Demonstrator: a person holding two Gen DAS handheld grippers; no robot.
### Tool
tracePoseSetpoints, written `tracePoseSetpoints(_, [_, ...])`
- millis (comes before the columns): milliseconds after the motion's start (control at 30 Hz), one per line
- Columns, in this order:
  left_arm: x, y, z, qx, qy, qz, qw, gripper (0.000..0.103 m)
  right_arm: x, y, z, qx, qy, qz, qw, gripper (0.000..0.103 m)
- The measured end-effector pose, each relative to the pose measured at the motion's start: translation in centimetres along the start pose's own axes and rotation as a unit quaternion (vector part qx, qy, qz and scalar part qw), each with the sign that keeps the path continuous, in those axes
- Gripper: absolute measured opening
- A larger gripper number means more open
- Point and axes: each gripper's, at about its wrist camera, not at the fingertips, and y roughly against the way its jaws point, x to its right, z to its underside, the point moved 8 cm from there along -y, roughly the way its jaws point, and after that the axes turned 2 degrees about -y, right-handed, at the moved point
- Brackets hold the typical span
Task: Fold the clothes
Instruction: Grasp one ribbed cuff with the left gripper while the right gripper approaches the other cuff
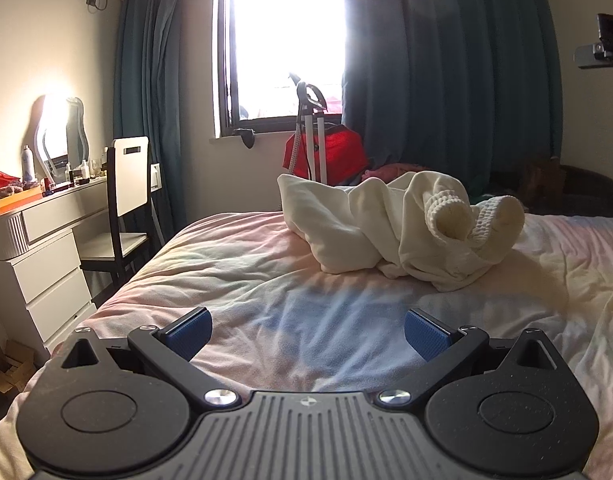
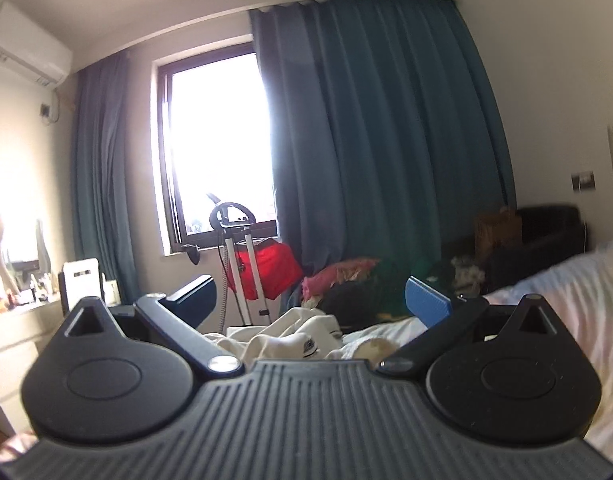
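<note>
A cream sweatshirt point(image 1: 398, 228) lies crumpled in a heap on the bed point(image 1: 266, 280), its ribbed cuffs sticking up at the right. My left gripper point(image 1: 308, 334) is open and empty, low over the sheet, well short of the heap. In the right wrist view the same cream garment point(image 2: 290, 338) shows just beyond and below my right gripper point(image 2: 310, 300), which is open and empty above it. Most of the garment there is hidden behind the gripper body.
A white dressing table point(image 1: 46, 232) with bottles and a chair point(image 1: 126, 208) stand left of the bed. A red bag point(image 1: 326, 156) with a garment steamer pole point(image 1: 310, 132) stands under the window. Dark clothes and a dark seat point(image 2: 538, 236) lie beyond the bed's far side.
</note>
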Motion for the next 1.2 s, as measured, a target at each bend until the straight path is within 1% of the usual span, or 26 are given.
tracePoseSetpoints(33, [0.2,-0.2,0.1,-0.002,-0.002,0.001,1.0000,0.103,0.3,-0.1,0.3,0.000,0.012,-0.001,1.000,0.103])
tracePoseSetpoints(100, [0.7,-0.7,0.4,-0.005,-0.008,0.002,1.0000,0.103,1.6,0.1,1.8,-0.011,0.015,0.002,1.000,0.103])
tracePoseSetpoints(233, [2.2,-2.5,0.9,-0.011,-0.032,0.011,0.9994,0.103,4.7,0.1,5.1,-0.071,-0.043,0.010,0.997,0.103])
tracePoseSetpoints(267, [2.8,-3.3,0.8,-0.012,-0.040,0.013,0.9990,0.103,5.4,0.0,5.6,-0.082,-0.057,0.020,0.995,0.103])
tracePoseSetpoints(367, [4.7,-6.7,-0.2,-0.013,-0.069,0.006,0.9975,0.103,7.4,-0.5,6.5,-0.105,-0.086,0.038,0.990,0.103])
tracePoseSetpoints(433, [5.9,-8.9,-1.4,-0.003,-0.074,0.007,0.9972,0.103,8.5,-0.9,6.8,-0.108,-0.093,0.053,0.988,0.103])
tracePoseSetpoints(533, [8.3,-12.9,-3.5,0.011,-0.099,0.010,0.9950,0.103,9.3,-1.8,8.1,-0.120,-0.103,0.062,0.985,0.103])
tracePoseSetpoints(600, [10.3,-15.8,-5.0,0.021,-0.130,0.006,0.9913,0.103,9.7,-2.5,9.0,-0.132,-0.112,0.064,0.983,0.103])
tracePoseSetpoints(667, [12.5,-18.5,-6.4,0.030,-0.154,0.011,0.9875,0.103,9.9,-3.1,9.7,-0.143,-0.119,0.062,0.981,0.103])
tracePoseSetpoints(800, [16.2,-22.3,-8.2,0.055,-0.189,0.018,0.9803,0.103,10.5,-4.2,10.7,-0.149,-0.130,0.061,0.978,0.103])
tracePoseSetpoints(900, [17.4,-25.5,-8.8,0.064,-0.197,-0.023,0.9780,0.103,11.2,-5.6,11.9,-0.158,-0.143,0.066,0.975,0.103])
tracePoseSetpoints(933, [17.4,-26.5,-9.1,0.065,-0.193,-0.038,0.9784,0.102,11.5,-6.0,12.3,-0.161,-0.149,0.066,0.973,0.103])
tracePoseSetpoints(967, [17.4,-27.4,-9.4,0.067,-0.187,-0.053,0.9787,0.099,11.6,-6.4,12.7,-0.165,-0.152,0.065,0.972,0.103])
tracePoseSetpoints(1000, [17.2,-27.8,-9.9,0.071,-0.174,-0.059,0.9804,0.097,11.7,-6.7,13.2,-0.168,-0.153,0.064,0.972,0.103])
tracePoseSetpoints(1067, [16.8,-28.4,-11.1,0.081,-0.146,-0.067,0.9837,0.087,11.9,-7.2,14.0,-0.173,-0.152,0.065,0.971,0.103])
tracePoseSetpoints(1133, [16.3,-27.7,-12.4,0.093,-0.103,-0.047,0.9893,0.084,12.0,-7.8,14.8,-0.178,-0.151,0.068,0.970,0.103])
tracePoseSetpoints(1200, [15.4,-26.2,-13.5,0.111,-0.066,-0.027,0.9912,0.077,12.0,-8.1,15.5,-0.177,-0.146,0.072,0.971,0.103])
